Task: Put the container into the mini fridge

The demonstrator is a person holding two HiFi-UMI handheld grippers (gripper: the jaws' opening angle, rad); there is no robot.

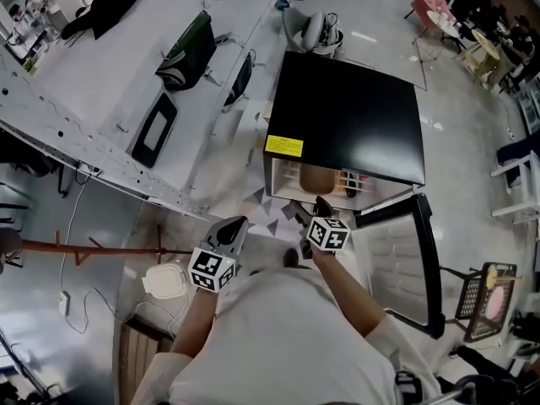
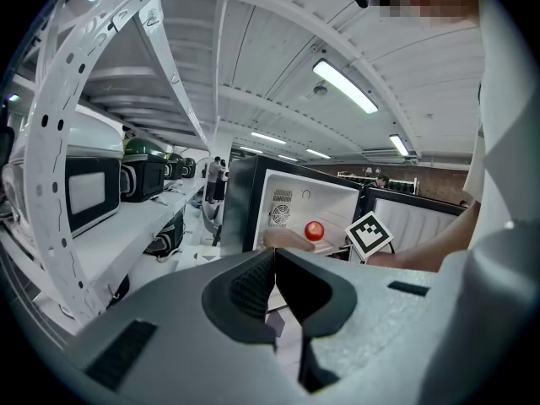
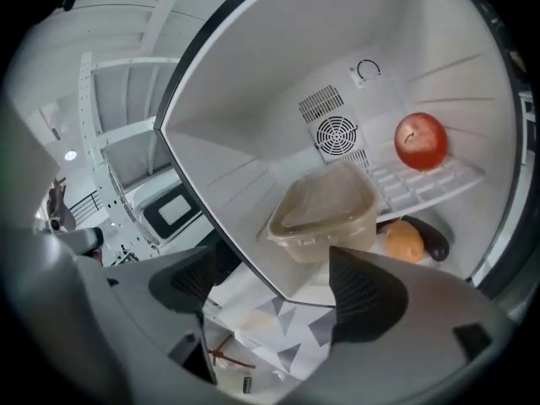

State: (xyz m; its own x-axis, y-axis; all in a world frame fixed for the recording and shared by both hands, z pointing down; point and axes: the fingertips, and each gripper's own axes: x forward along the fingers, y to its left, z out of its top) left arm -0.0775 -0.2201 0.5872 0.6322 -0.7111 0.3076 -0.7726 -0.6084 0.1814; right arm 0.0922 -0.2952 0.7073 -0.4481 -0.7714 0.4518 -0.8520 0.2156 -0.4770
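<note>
Clear plastic container (image 3: pixel 325 213) sat near front edge inside black mini fridge (image 1: pixel 346 116), just ahead of wide-open, empty right gripper (image 3: pixel 274 287); left gripper (image 2: pixel 274 283) closed, farther.

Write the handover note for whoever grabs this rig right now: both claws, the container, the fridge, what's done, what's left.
Left claw: shut, empty, short of the fridge.
Right claw: open, empty, at the fridge mouth.
Container: inside the mini fridge, free of both claws; door open.
Done: container placed.
Left: back the right claw out; probably close the door.
</note>
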